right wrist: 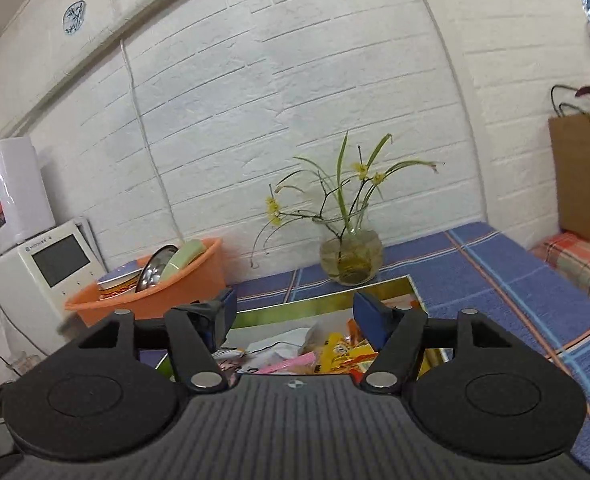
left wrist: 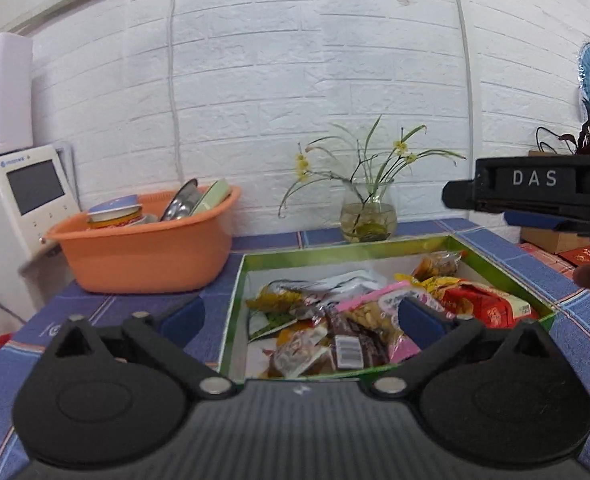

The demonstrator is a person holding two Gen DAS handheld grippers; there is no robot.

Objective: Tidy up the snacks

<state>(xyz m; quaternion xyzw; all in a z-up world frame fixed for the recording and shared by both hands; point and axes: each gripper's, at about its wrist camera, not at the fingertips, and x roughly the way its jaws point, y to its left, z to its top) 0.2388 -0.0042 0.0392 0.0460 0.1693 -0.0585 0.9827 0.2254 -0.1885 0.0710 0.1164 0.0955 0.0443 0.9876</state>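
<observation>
A green-rimmed box (left wrist: 499, 272) sits on the blue checked cloth and holds several snack packets (left wrist: 335, 320): red, pink, yellow and brown ones. My left gripper (left wrist: 301, 314) is open and empty, hovering over the box's near left part. The right gripper's body (left wrist: 535, 196), marked DAS, shows at the right of the left wrist view, above the box's right edge. In the right wrist view my right gripper (right wrist: 293, 314) is open and empty above the same box (right wrist: 383, 286) and its packets (right wrist: 327, 354).
An orange basin (left wrist: 147, 252) with dishes stands left of the box, also seen in the right wrist view (right wrist: 199, 280). A glass vase with yellow flowers (left wrist: 369, 220) stands behind the box. A white appliance (left wrist: 27, 200) is at far left. A brown paper bag (right wrist: 583, 176) stands at right.
</observation>
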